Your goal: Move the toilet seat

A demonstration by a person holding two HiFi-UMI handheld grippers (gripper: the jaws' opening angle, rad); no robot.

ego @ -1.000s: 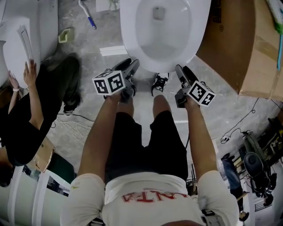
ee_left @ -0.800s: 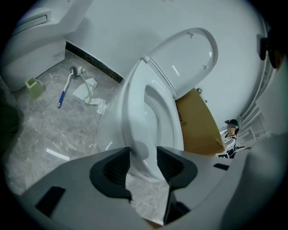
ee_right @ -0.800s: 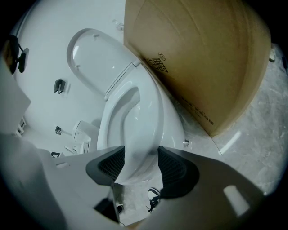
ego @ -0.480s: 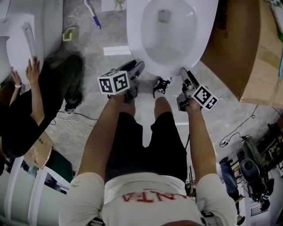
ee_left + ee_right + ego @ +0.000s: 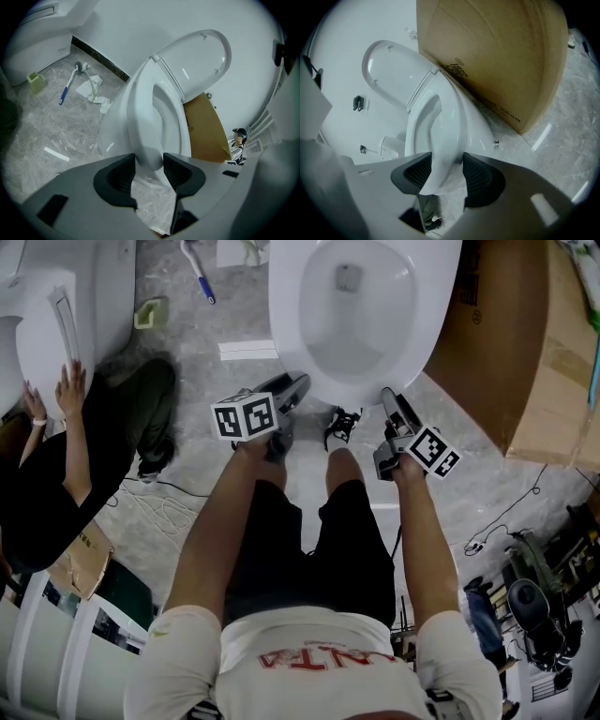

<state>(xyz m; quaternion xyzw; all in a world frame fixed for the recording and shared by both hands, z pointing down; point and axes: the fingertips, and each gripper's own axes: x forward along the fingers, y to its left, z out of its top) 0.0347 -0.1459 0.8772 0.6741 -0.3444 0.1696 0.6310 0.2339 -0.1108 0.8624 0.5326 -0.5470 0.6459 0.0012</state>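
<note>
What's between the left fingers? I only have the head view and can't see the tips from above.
Observer: The left gripper is closed on the toilet seat. The seat's front edge sits between the fingers, touching both pads.
Operator: Right side?
Observer: On the right gripper the same seat's edge sits between the pads, touching both. Its fingers have just opened slightly.
Operator: Lid position?
Observer: The lid is raised, hinged up behind the seat.
</note>
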